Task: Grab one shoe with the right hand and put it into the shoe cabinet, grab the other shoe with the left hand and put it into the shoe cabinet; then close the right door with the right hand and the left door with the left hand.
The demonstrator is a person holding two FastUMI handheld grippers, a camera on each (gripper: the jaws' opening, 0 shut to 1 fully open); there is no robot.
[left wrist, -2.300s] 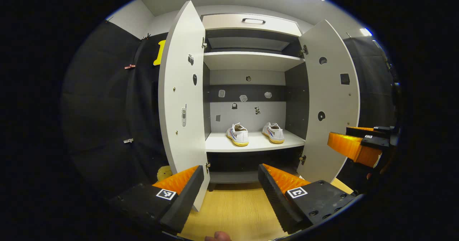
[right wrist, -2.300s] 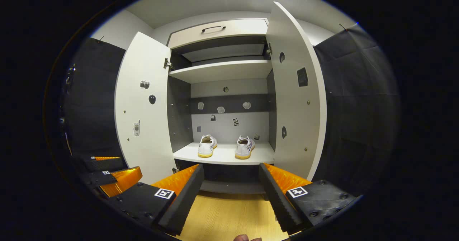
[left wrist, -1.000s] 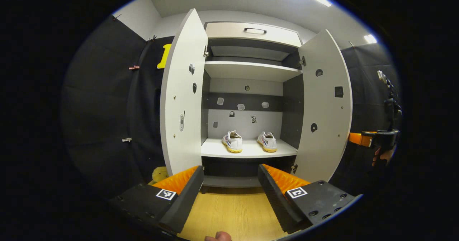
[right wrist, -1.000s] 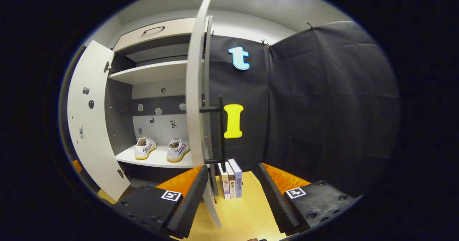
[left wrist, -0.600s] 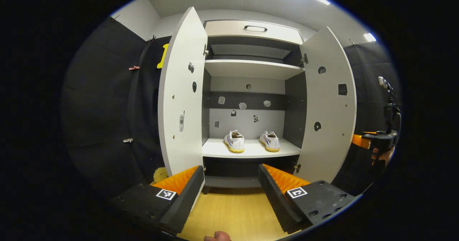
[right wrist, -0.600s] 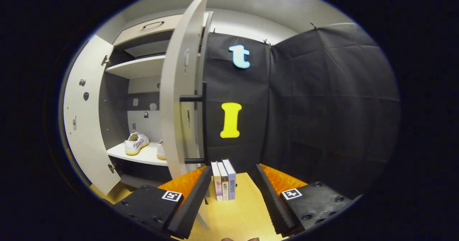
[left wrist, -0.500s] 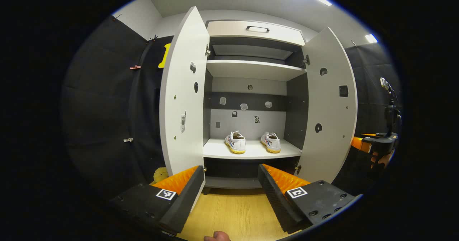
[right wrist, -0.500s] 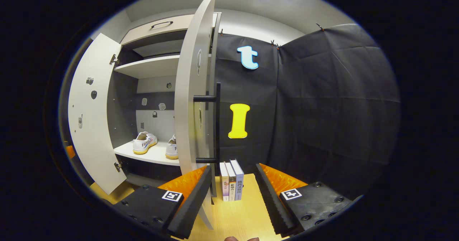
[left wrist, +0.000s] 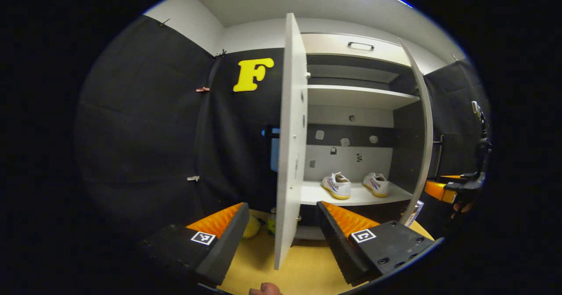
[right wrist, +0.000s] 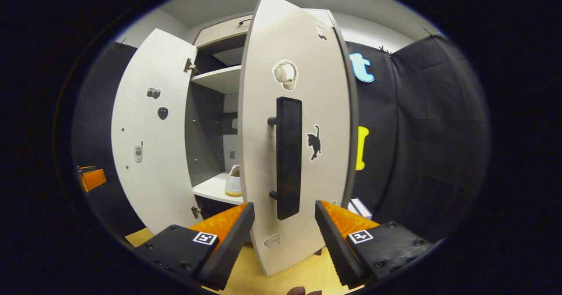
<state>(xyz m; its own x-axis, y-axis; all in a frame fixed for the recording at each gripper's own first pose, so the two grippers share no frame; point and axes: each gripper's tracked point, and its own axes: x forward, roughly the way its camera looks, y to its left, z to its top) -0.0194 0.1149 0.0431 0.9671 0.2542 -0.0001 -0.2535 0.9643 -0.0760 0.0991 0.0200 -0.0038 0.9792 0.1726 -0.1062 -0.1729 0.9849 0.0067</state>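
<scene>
1. Shoes (left wrist: pixel 337 185) (left wrist: pixel 376 184) both sit on cabinet shelf (left wrist: pixel 316 194).
2. R gripper (right wrist: pixel 283 218) jaws wide apart, empty, I'm facing right door (right wrist: pixel 307 154) handle (right wrist: pixel 288 154).
3. L gripper (left wrist: pixel 281 220) agape, empty, astride left door (left wrist: pixel 290 145) edge.

Recording booth: black cloth walls (left wrist: pixel 145 124), shoe cabinet (left wrist: pixel 355 97).

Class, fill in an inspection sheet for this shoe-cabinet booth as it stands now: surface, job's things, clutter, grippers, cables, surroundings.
Surface: pale wooden floor, bare in front of the cabinet.
Job's things: two white canvas shoes with yellow soles side by side on the white lower shelf; white left door open, seen edge-on; white right door part-way closed, black bar handle facing the camera.
Clutter: books and a yellow ball on the floor.
Grippers: left gripper open, empty; right gripper open, before the handle.
Cables: nothing seen.
Surroundings: black cloth wall.
</scene>
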